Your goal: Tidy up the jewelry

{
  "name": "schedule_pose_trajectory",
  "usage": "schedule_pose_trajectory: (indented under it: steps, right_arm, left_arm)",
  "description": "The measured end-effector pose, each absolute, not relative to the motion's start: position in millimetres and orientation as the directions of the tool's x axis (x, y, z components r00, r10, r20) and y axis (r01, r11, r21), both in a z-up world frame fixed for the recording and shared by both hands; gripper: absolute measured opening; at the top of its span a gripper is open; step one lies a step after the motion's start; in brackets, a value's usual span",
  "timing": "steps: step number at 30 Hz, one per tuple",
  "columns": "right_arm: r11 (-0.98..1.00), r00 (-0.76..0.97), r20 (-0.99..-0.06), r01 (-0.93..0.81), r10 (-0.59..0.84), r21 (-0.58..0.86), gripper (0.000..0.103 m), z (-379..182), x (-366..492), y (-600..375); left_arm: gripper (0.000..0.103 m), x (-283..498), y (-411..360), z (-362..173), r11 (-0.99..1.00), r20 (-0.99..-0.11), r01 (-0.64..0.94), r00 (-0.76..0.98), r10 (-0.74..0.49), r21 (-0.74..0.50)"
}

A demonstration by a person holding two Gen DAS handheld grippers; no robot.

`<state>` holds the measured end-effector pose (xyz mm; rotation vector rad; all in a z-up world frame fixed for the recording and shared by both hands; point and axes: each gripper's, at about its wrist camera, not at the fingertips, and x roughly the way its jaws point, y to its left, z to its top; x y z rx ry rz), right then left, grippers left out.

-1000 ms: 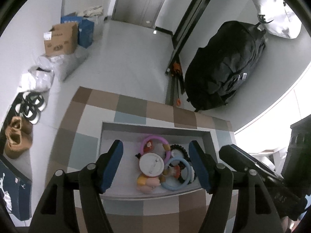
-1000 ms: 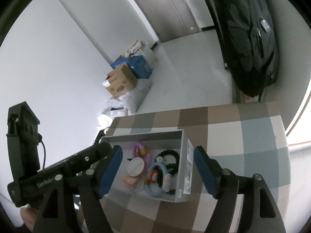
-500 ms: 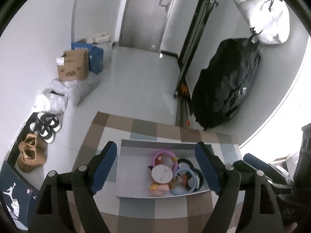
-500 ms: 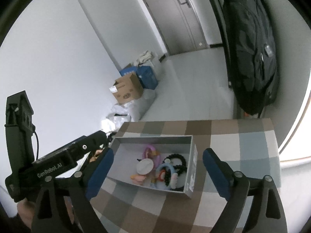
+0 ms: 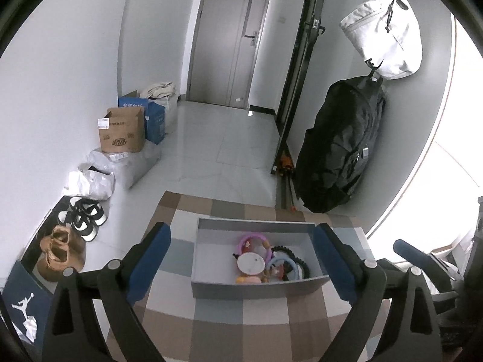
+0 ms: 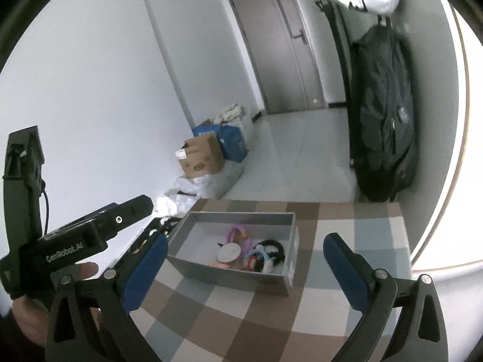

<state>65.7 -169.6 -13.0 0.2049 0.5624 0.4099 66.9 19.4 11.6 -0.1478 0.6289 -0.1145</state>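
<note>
Holding both claws back from the shallow grey cardboard box [image 5: 256, 288] on the checked tablecloth [image 5: 217, 325], we keep the left gripper [image 5: 241, 259] and right gripper [image 6: 244, 259] empty, jaws opening wide. Inside lie smooth plastic bangles [image 5: 282, 267], a beaded black bracelet [image 5: 297, 259] and a white disc [image 5: 250, 264], gathered together.

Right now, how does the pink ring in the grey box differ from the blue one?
The pink ring lies toward the far wall of the grey box; the blue ring lies nearer its front wall. The pink ring carries small orange and yellow charms; the blue ring's charms look red and white. Both lie flat, touching the white round disc.
</note>
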Motion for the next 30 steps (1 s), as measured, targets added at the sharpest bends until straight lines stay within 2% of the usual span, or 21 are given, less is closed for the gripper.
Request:
schedule_pose_trajectory:
  steps: [10, 30]
  right_arm:
    - [0.923, 0.805, -0.454, -0.312, 0.382, 0.224, 0.103, -14, 39, -167]
    - [0.923, 0.8, -0.469, -0.277, 0.375, 0.266, 0.103, -19, 38, -180]
  left_arm:
    - [0.093, 36, 16, 11, 0.99, -0.551, 0.052, 0.826, -0.117, -0.132]
    - [0.093, 27, 14, 8, 0.993, -0.55, 0.055, 0.829, -0.105, -0.107]
